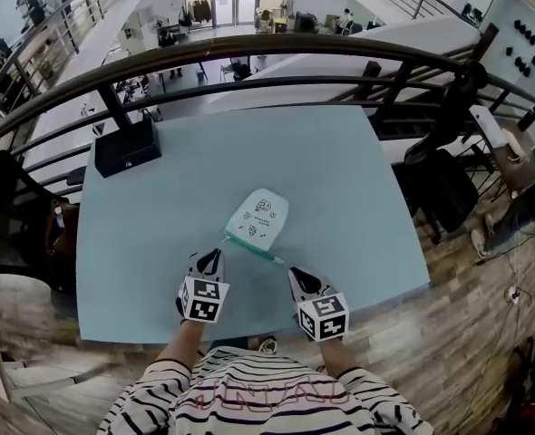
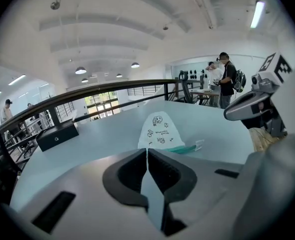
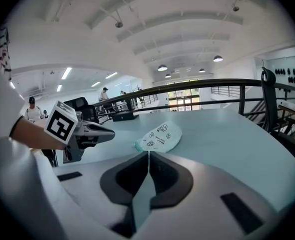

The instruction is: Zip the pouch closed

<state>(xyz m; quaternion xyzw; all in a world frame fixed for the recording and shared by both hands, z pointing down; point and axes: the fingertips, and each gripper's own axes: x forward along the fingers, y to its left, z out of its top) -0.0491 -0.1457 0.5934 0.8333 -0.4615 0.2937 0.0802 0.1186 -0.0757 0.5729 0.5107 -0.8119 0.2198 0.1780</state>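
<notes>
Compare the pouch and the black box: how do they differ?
Colour: the pouch is white with small printed drawings and a teal zip edge; the black box is plain. Shape: the pouch lies flat and rounded, the black box stands as a hard-edged block. Place: the pouch is near the middle of the table, the black box at its far left corner. Both rest on the pale blue table.

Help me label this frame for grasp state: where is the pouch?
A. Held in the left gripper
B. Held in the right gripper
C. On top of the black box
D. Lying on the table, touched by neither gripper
D: the pouch lies flat on the table, ahead of the left gripper and the right gripper, both shut and empty.
</notes>
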